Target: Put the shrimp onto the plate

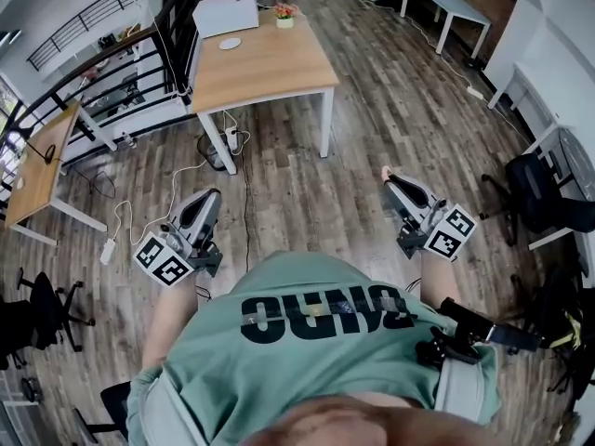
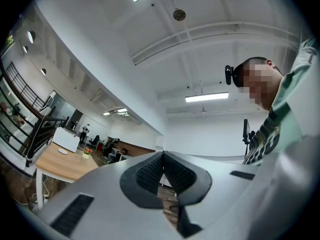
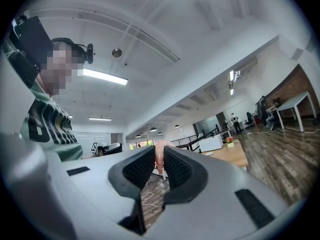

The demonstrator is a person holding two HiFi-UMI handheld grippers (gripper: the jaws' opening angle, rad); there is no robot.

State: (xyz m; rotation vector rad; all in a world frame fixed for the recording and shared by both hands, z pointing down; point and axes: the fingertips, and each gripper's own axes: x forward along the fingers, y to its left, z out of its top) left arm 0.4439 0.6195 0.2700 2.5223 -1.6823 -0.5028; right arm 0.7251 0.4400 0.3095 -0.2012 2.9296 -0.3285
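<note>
A pale pink shrimp is pinched between the black ribbed pads of my right gripper, its tip poking out past the jaws. In the head view the right gripper is held at waist height on the right, with the shrimp at its tip. My left gripper is held at the left; in its own view the left gripper has its pads pressed together with nothing between them. A small white plate lies on the wooden table ahead, well apart from both grippers.
The table also carries a white box and a small flower pot. Cables and a power strip trail over the wood floor. Another desk stands at the left, office chairs at the right.
</note>
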